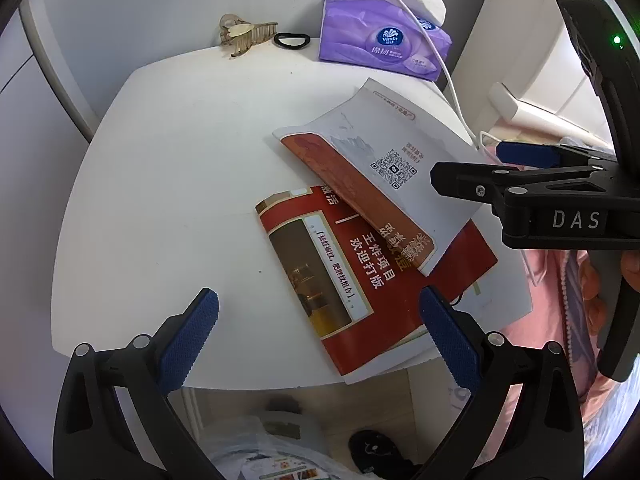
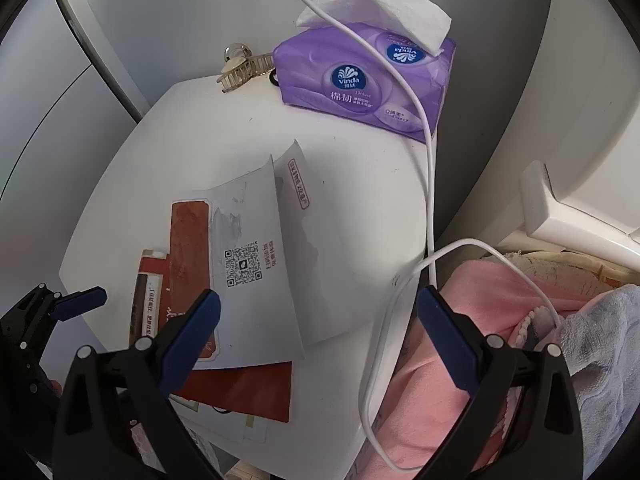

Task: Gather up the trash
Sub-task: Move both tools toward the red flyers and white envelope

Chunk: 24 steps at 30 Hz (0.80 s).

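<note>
Two flyers (image 1: 372,264) overlap on the desk (image 1: 180,168), around 4 o'clock. One tissue pack (image 1: 380,42), one hair claw (image 1: 246,36). Left gripper (image 1: 320,336) and right gripper (image 2: 320,336): jaws wide open, empty.

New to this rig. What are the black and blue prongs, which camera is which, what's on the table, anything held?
No robot here: a person holds a two-finger claw in each hand, with a fisheye camera on each looking along its fingers. The blue-padded prongs at the bottom of each picture are that camera's own claw: left claw, right claw. Both are open and hold nothing. The left view also shows the right claw from the side. On the white table lie a red leaflet under a white QR-code leaflet, a purple tissue pack, a hair claw clip, a black hair tie and a white cable.
</note>
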### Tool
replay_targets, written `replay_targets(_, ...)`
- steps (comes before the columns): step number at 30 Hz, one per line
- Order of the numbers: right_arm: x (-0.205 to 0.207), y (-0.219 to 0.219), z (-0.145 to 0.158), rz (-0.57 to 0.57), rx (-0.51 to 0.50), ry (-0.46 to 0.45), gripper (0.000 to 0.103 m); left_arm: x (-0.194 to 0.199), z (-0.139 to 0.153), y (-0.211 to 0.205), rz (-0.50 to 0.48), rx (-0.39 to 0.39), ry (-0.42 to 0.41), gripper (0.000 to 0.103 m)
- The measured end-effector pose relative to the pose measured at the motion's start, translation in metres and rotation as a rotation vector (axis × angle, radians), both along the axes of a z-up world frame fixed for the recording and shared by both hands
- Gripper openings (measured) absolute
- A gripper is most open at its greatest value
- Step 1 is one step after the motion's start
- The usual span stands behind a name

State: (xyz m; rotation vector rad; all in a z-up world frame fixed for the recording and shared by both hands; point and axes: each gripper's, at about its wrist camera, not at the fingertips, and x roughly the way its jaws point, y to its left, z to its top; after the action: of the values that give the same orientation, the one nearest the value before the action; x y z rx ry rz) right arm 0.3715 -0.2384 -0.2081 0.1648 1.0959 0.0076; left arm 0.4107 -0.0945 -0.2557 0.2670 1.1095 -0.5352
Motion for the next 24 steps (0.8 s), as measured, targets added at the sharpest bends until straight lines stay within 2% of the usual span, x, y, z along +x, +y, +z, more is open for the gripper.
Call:
replay_targets(6, -0.001, -0.004, -0.001, -0.009, -0.002, 0.000, 0.096, -0.001, 0.001, 0.001, 0.017, -0.006, -0.008, 0.097)
replay_targets(15, -0.003, -0.007, -0.002, -0.009, 0.000, 0.000, 0.096, 0.002, -0.005, 0.011, 0.066, -0.032, 0.028, 0.097)
replay_targets(24, -0.005, -0.007, -0.003, -0.006, -0.002, -0.002, 0.096, 0.000, -0.006, 0.007, 0.067, -0.039, 0.021, 0.097)
